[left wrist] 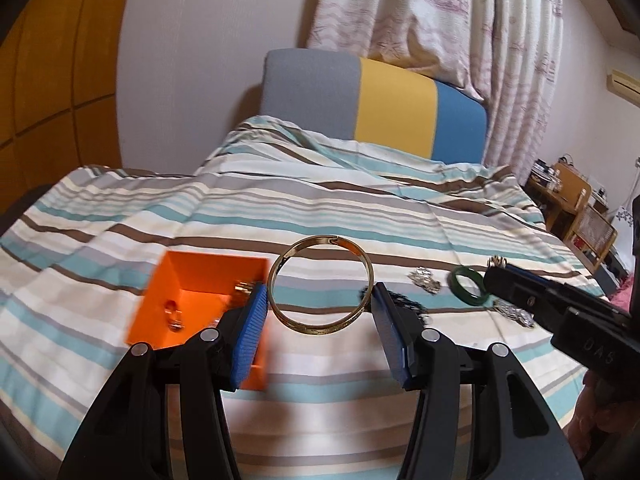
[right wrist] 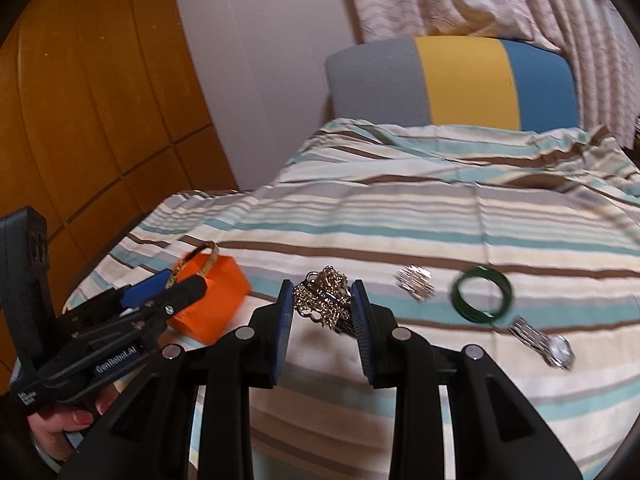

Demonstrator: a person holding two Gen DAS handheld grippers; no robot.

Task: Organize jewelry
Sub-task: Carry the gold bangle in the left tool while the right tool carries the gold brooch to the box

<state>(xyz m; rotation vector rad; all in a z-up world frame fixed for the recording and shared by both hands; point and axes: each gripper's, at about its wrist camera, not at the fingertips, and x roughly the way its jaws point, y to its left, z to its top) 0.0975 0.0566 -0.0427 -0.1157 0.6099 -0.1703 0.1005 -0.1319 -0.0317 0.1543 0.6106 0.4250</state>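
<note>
My left gripper (left wrist: 320,292) is shut on a gold bangle (left wrist: 316,329), pinched across its width between the blue pads and held above the striped bed. Just to its left sits an orange box (left wrist: 208,272) with a few small pieces inside. In the right wrist view my right gripper (right wrist: 320,296) is shut on a tangled gold chain bundle (right wrist: 320,294), lifted off the sheet. The left gripper (right wrist: 176,280) with the gold bangle (right wrist: 212,258) shows there over the orange box (right wrist: 216,304). The right gripper (left wrist: 494,276) enters the left wrist view from the right.
On the striped sheet (right wrist: 400,216) lie a green bangle (right wrist: 460,300), a silver watch (right wrist: 548,344) and a small silver piece (right wrist: 414,282). A dark beaded piece (left wrist: 404,304) lies beside my left gripper's right finger. A grey, yellow and blue headboard (left wrist: 396,108) stands behind.
</note>
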